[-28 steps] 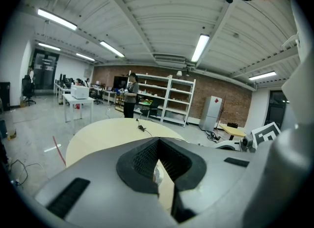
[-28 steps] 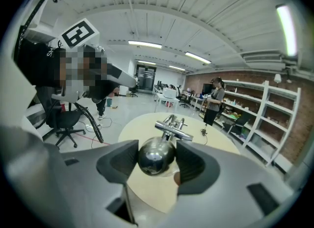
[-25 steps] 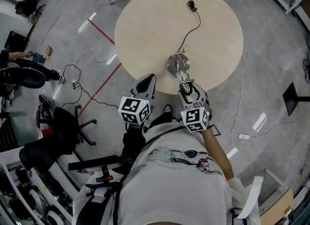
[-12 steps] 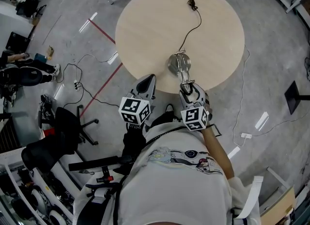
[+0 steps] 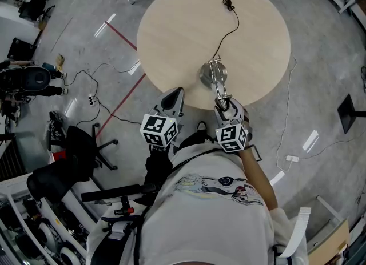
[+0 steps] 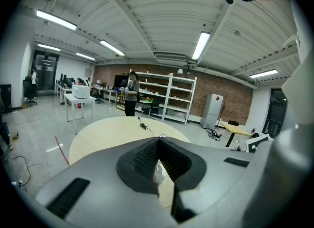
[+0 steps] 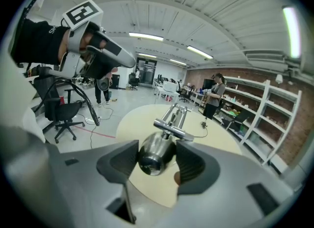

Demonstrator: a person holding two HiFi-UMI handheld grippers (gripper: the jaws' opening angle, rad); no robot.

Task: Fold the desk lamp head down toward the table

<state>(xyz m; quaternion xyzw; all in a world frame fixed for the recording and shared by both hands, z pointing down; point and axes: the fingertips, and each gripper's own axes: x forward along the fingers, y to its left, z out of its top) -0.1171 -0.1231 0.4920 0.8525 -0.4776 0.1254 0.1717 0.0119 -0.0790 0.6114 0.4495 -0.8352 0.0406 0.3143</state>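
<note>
My right gripper [image 5: 223,104] is clamped on the chrome lamp head [image 7: 153,154]; my left gripper [image 6: 157,167] hangs closed, empty. Next, I reckon, I swing the head down toward the round table [image 5: 183,35].

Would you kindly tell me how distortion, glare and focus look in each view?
Head view: sharp, curved at the edges, bright strip reflections on the floor. Left gripper view: strong fisheye, black corners, the near fingers soft. Right gripper view: same fisheye, room reflections on the shiny lamp head, ceiling light blown out.
</note>
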